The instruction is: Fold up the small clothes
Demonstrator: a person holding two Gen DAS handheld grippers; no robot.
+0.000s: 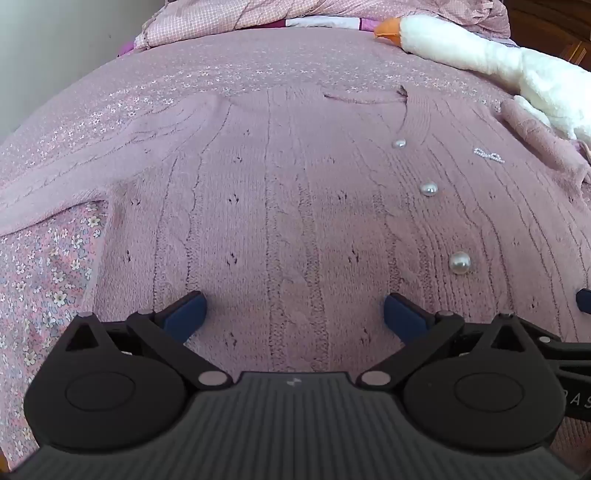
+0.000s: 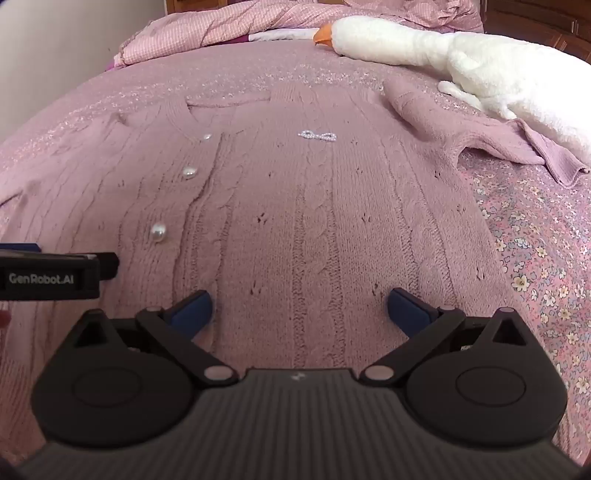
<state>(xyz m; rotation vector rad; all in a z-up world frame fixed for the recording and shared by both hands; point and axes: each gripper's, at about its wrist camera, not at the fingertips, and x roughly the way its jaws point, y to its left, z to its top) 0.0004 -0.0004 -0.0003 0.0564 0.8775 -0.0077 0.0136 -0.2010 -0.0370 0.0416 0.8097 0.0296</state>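
A pink cable-knit cardigan [image 1: 295, 206] with pearl buttons [image 1: 459, 263] lies flat, front up, on the floral bed cover; it also shows in the right wrist view [image 2: 314, 221]. Its left sleeve [image 1: 74, 173] stretches out to the left. Its right sleeve [image 2: 461, 122] lies bent toward the plush goose. A small bead bow [image 2: 317, 136] sits on the chest. My left gripper [image 1: 294, 314] is open, low over the hem left of the buttons. My right gripper [image 2: 299, 312] is open, low over the hem right of the buttons. The left gripper's side [image 2: 48, 275] shows in the right wrist view.
A white plush goose [image 2: 461, 59] with an orange beak lies along the far right, touching the right sleeve. A rumpled pink checked quilt [image 2: 229, 26] is heaped at the head of the bed. The floral bed cover [image 2: 535, 258] shows on both sides. A wall [image 1: 55, 44] stands at left.
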